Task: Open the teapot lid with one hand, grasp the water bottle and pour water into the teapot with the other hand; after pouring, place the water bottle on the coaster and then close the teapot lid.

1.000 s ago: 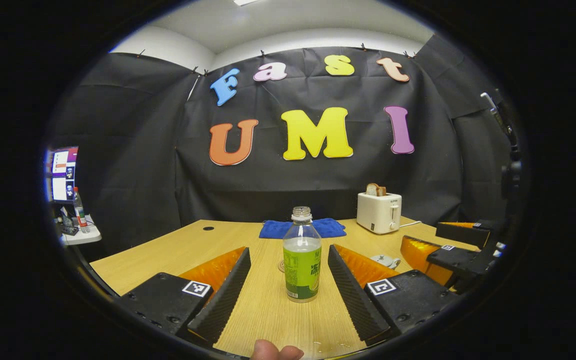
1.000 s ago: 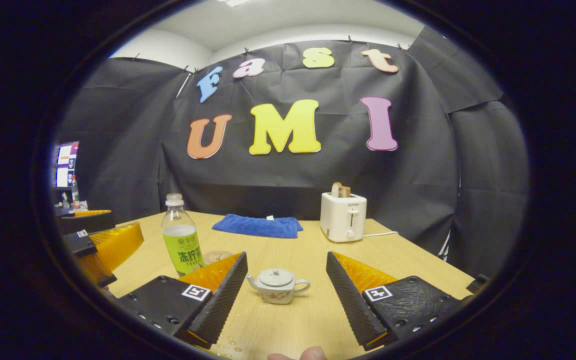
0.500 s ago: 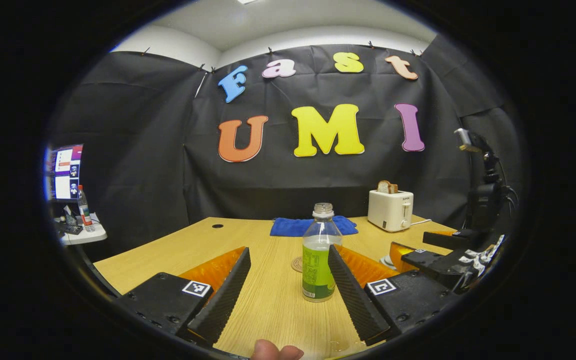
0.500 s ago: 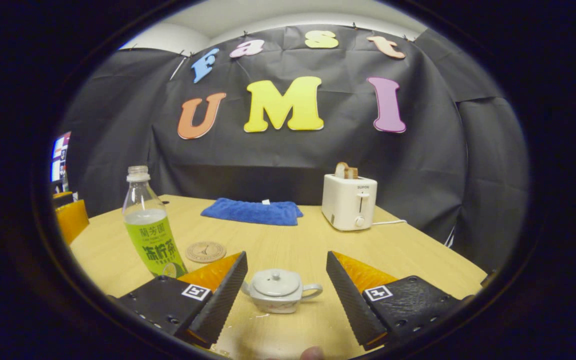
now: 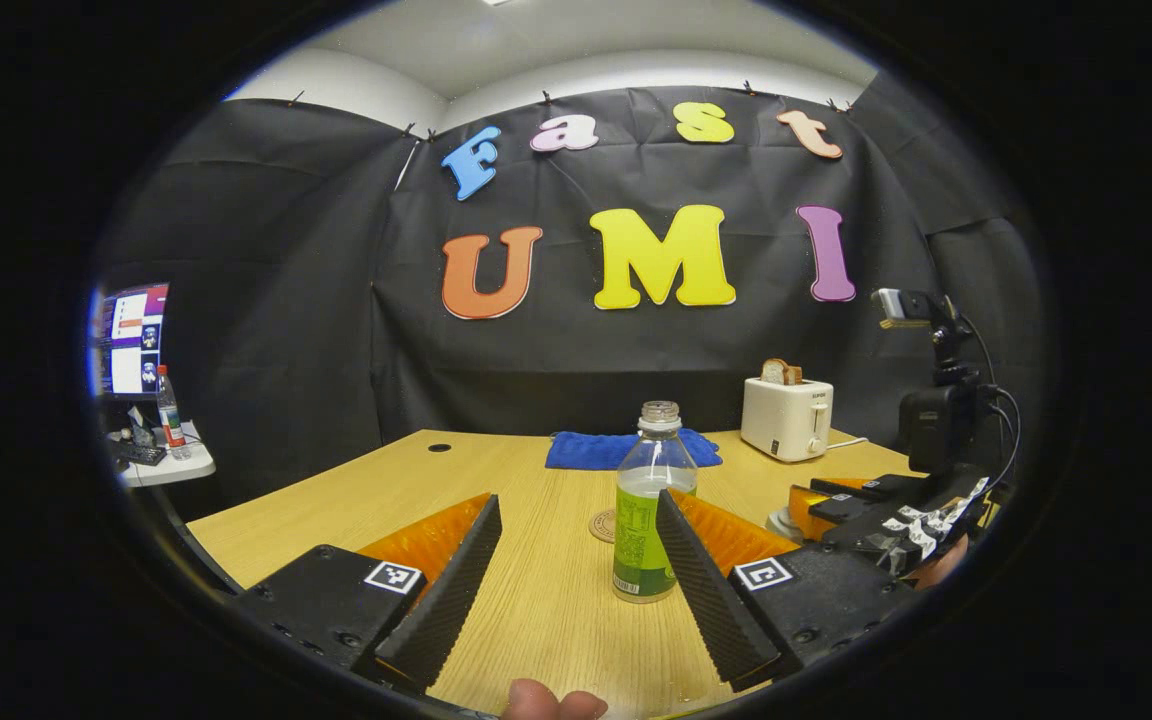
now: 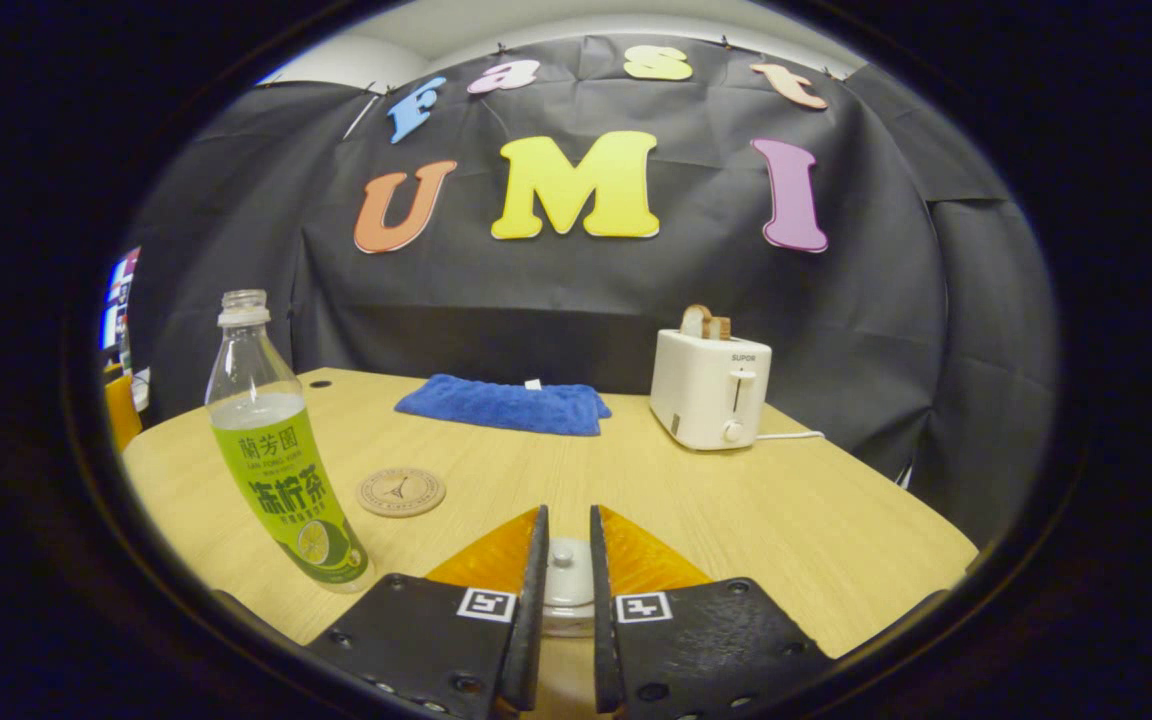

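- In the left gripper view, your left gripper (image 5: 576, 560) has its fingers spread wide and holds nothing. The water bottle (image 5: 648, 520) stands upright on the table (image 5: 356, 495), uncapped and about half full. It sits ahead in the gap, close against the right-hand finger; I cannot tell whether that finger touches it.
- Just behind the bottle lies the round coaster (image 5: 604, 526), bare. So the bottle is not yet grasped, and nothing has been poured as far as I can judge.
- Farther right in the same view, your right gripper (image 5: 816, 500) is down low over the table, with a pale edge of the teapot (image 5: 779, 521) showing beside it.
- In the right gripper view, that right gripper (image 6: 566, 585) has its fingers drawn nearly together around the knob of the teapot lid (image 6: 568, 572). They look clamped on it, though the contact itself is partly hidden.
- The lid appears seated on the pot, so I judge that you are at the very first step: lid gripped, not lifted.
- The bottle stands to the left and the coaster sits near it, both apart from the teapot.
- What is left: lift the lid, close the left fingers on the bottle, pour, set the bottle on the coaster, put the lid back.
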Action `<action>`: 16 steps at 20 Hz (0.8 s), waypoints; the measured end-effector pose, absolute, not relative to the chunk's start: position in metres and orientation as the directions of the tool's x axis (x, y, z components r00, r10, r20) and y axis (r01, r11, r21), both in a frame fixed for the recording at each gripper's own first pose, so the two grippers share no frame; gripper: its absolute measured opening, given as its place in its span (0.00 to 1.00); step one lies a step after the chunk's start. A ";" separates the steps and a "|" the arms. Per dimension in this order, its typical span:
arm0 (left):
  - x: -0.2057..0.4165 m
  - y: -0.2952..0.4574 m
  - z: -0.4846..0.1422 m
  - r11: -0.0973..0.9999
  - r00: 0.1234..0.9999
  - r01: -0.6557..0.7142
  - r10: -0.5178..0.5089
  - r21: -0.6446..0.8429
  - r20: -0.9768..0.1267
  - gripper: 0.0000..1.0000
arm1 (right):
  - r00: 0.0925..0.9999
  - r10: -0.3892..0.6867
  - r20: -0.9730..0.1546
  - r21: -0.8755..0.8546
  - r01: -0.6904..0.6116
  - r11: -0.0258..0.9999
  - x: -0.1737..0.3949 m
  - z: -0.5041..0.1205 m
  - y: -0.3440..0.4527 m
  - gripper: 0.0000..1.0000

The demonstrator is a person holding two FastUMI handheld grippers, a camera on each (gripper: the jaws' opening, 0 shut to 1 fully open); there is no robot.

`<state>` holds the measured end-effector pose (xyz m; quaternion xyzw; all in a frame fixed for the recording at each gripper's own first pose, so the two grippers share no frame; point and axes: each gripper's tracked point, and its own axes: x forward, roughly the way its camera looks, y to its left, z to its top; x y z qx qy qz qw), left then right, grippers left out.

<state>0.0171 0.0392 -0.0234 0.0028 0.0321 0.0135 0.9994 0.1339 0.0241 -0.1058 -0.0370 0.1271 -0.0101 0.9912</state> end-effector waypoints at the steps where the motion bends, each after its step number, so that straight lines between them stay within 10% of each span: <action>1: 0.017 0.039 -0.024 1.000 0.998 -0.026 0.026 0.011 -0.065 0.97 | 0.967 -0.024 -0.253 -0.087 0.002 0.996 0.135 -0.107 0.027 0.22; 16: 0.020 0.032 -0.035 0.999 0.995 -0.001 -0.003 -0.032 -0.099 0.98 | 0.979 0.055 -0.198 -0.029 -0.062 0.998 0.136 -0.081 0.024 0.00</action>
